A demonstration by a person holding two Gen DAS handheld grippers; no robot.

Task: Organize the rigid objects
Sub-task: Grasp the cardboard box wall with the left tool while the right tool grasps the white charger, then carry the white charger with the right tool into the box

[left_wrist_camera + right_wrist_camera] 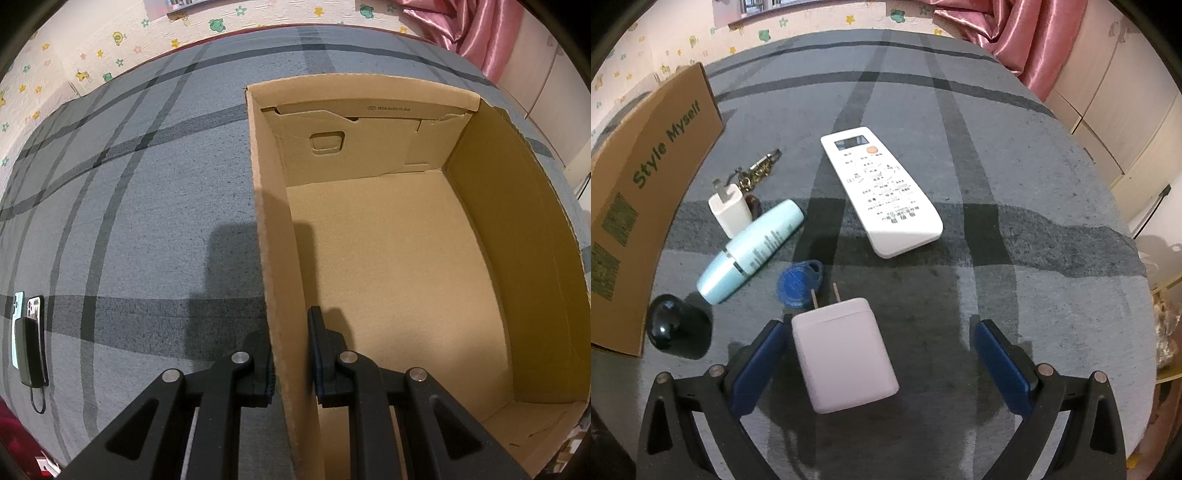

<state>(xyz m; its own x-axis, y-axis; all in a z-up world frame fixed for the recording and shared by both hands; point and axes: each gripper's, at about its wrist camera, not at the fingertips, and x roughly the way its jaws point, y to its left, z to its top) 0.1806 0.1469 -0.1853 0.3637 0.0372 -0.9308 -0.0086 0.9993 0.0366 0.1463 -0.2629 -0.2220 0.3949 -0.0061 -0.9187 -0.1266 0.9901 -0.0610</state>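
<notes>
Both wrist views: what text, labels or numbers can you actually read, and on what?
"Style Myself": green print on the outer wall of the box.
"W29.5x22x11.5" or close to it, last characters blurred: small print on a flap inside the box.
Green printed blocks on the box's outer wall: too blurred to read.
Remote button labels and display: too small to read.
Blue tube, dark print lines: unreadable.

The cardboard box (399, 258) looks matt and a little rough, brown paper board. The grey checked cloth (1015, 177) is woven and matt. The remote (882, 192) and the big charger (846, 358) are smooth white plastic. The black ball (665, 321) is glossy. The keys (759, 171) look like metal.
</notes>
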